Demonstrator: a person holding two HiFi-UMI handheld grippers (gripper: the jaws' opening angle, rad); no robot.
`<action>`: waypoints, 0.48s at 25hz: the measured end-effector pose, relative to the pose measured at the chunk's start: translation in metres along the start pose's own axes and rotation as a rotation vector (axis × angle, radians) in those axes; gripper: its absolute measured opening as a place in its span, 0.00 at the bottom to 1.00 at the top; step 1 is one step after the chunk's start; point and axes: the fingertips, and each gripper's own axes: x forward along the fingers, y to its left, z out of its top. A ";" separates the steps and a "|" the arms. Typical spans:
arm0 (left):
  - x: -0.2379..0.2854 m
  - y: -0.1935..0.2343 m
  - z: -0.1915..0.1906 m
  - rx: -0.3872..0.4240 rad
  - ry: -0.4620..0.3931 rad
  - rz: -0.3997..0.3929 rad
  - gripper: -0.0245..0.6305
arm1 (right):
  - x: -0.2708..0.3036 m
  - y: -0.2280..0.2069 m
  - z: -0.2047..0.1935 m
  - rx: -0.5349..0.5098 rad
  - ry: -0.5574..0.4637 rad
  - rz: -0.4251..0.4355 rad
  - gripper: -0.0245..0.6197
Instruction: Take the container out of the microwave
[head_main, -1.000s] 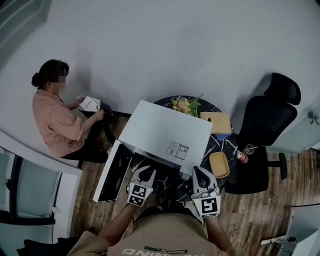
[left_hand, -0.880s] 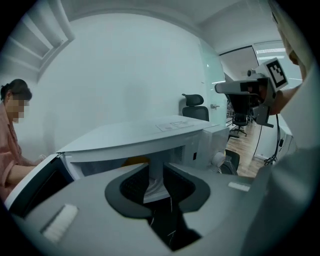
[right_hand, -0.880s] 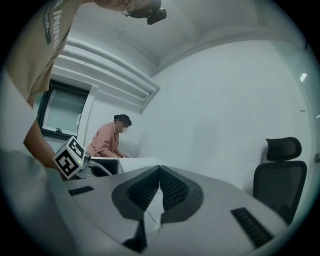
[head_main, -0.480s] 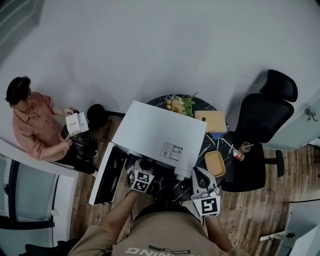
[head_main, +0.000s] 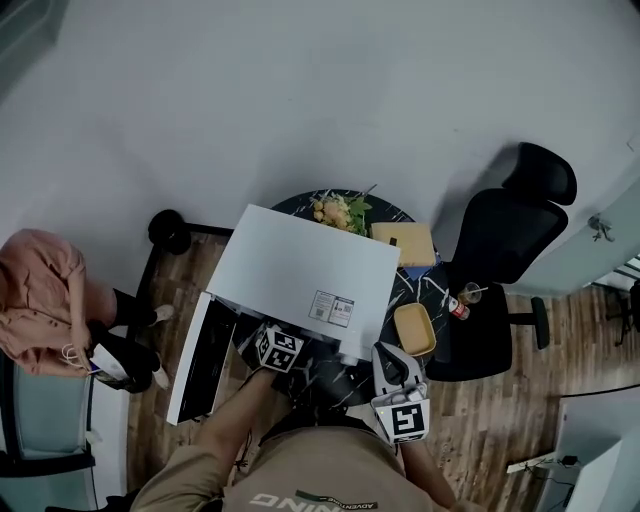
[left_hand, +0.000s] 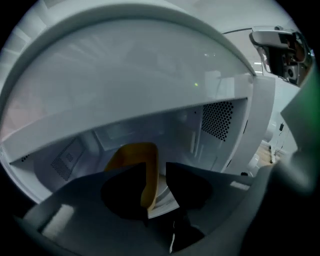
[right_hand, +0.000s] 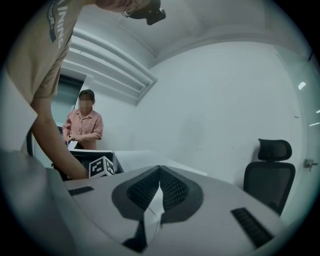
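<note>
Inside the microwave (left_hand: 125, 85), left gripper (left_hand: 156, 169) jaws gape at the container (left_hand: 134, 152); right gripper's (right_hand: 160, 171) meet.

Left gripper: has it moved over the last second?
Yes. In the head view the left gripper went forward from in front of the microwave into its open cavity; only its marker cube shows at the front edge.

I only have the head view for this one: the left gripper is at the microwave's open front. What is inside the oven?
Observer: A yellow container sits in the microwave cavity, in line with the gap of the left gripper.
Operator: Is it gripped yet?
Observer: No. The left gripper view shows the jaws standing apart, not closed on it.
</note>
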 end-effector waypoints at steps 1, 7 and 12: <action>0.004 -0.001 -0.002 0.001 0.013 -0.005 0.20 | 0.001 0.001 0.000 0.001 -0.001 -0.003 0.05; 0.028 -0.004 -0.024 0.014 0.123 -0.019 0.20 | 0.006 0.006 0.004 -0.006 0.008 -0.007 0.05; 0.037 0.003 -0.027 0.052 0.154 0.015 0.20 | 0.010 0.005 0.002 0.005 0.013 -0.022 0.05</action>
